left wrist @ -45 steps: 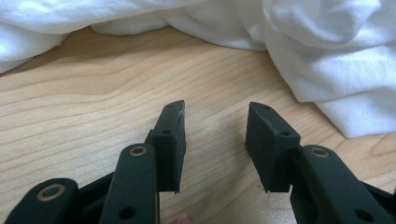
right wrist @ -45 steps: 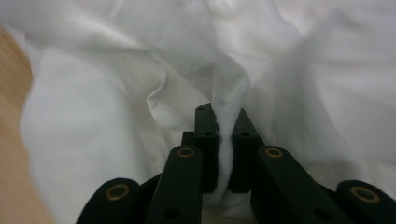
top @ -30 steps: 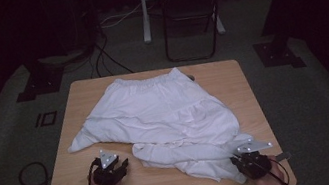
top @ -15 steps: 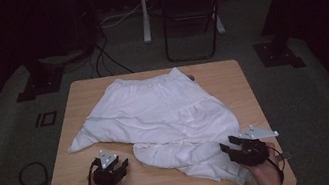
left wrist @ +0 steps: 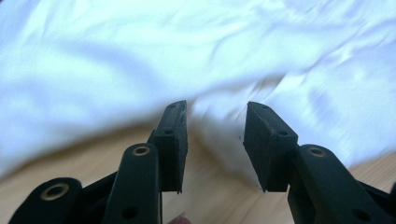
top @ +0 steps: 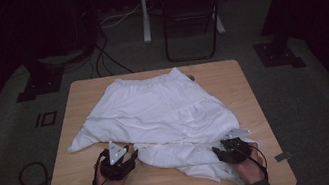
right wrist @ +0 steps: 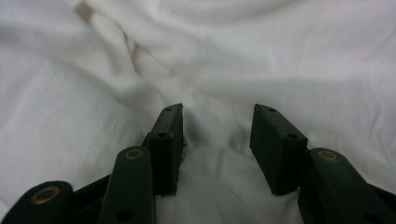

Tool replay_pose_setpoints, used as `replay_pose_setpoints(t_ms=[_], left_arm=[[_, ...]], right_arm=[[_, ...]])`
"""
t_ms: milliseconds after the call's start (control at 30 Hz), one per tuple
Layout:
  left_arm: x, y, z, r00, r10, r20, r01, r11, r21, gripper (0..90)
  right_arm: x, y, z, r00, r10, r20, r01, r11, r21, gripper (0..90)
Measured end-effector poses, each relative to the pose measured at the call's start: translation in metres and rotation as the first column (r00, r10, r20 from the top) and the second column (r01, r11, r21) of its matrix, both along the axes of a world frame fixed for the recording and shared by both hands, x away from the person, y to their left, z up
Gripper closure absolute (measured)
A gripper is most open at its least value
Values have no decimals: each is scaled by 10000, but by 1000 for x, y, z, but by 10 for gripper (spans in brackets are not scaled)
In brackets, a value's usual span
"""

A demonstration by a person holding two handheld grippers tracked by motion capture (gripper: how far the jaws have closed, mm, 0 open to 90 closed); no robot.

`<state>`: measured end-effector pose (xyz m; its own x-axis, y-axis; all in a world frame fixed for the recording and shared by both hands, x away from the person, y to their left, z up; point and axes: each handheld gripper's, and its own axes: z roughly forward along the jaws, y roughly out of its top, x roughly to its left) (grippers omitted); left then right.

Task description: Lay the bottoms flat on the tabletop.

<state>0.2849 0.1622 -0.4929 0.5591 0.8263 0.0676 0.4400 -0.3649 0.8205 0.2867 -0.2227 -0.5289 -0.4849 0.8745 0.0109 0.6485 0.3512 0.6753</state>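
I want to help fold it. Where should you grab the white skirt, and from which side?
Probably the white skirt is best gripped at its near hem, coming from the person's side of the table. That edge lies loose and rumpled, so cloth bunches between open jaws, as at the left gripper and right gripper. The far waistband lies flat.

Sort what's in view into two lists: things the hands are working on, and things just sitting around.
In the job:
- white garment, spread on the table
- left gripper, fingers open at the cloth's near edge
- right gripper, fingers open over the cloth
- wooden table

Just lying about:
- folding chair behind the table
- floor cables
- stand bases on the carpet
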Motion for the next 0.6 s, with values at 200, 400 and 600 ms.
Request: replay_pose_setpoints(t_ms=[200,400,600], left_arm=[[14,-32,11,9964,-802,270,793,9963,334,573],[33,-74,5,9883,-1522,91,1510,9853,797,536],[43,-96,-1,9855,-1698,-29,1695,9821,819,501]], right_arm=[[-10,-11,-12,9999,-106,-129,107,9998,137,537],[-14,-9,-14,9996,-257,130,255,9995,169,534],[-15,-9,-15,9992,-311,254,304,9992,257,534]])
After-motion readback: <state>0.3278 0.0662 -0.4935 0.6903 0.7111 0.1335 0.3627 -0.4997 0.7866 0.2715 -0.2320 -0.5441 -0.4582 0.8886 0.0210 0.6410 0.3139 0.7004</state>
